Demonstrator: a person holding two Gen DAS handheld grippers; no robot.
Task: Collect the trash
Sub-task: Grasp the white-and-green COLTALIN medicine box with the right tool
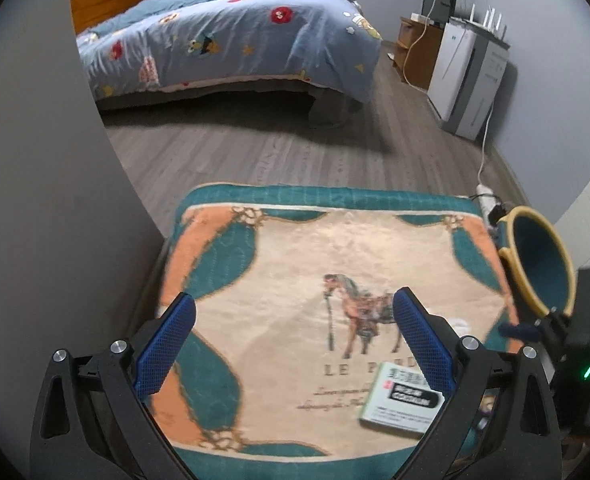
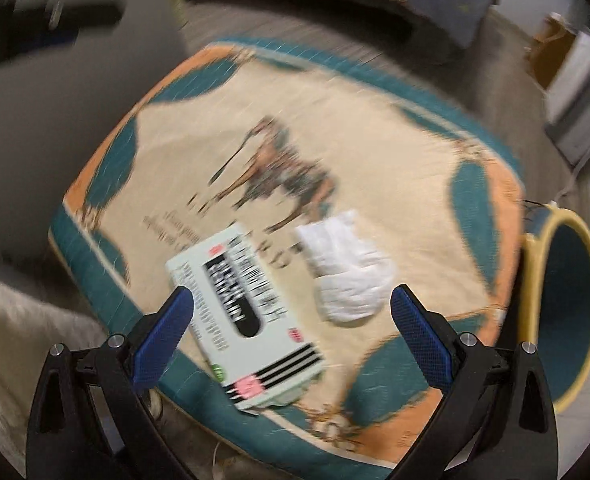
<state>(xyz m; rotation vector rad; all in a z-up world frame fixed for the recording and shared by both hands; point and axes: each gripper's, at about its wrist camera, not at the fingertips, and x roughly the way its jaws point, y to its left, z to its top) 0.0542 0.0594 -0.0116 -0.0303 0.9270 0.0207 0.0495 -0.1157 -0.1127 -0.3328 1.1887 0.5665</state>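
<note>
A pale green and white box (image 2: 247,320) with black print lies near the front edge of a horse-print cushion (image 2: 395,140). Beside it on the right sits a crumpled white tissue (image 2: 347,272). My right gripper (image 2: 291,344) hangs open above both, its blue fingers on either side. In the left wrist view the same box (image 1: 399,404) lies at the lower right, partly behind the right finger. My left gripper (image 1: 295,344) is open over the cushion (image 1: 295,248), holding nothing. A teal bin with a yellow rim (image 1: 543,260) lies on its side at the cushion's right edge; in the right wrist view the bin (image 2: 567,312) faces me.
Beyond the cushion is grey wood floor, then a bed (image 1: 231,44) with a blue patterned quilt. White appliances (image 1: 467,76) and a wooden cabinet (image 1: 419,52) stand along the right wall. A power strip (image 1: 487,200) and cable lie by the bin. A grey wall (image 1: 43,200) is on the left.
</note>
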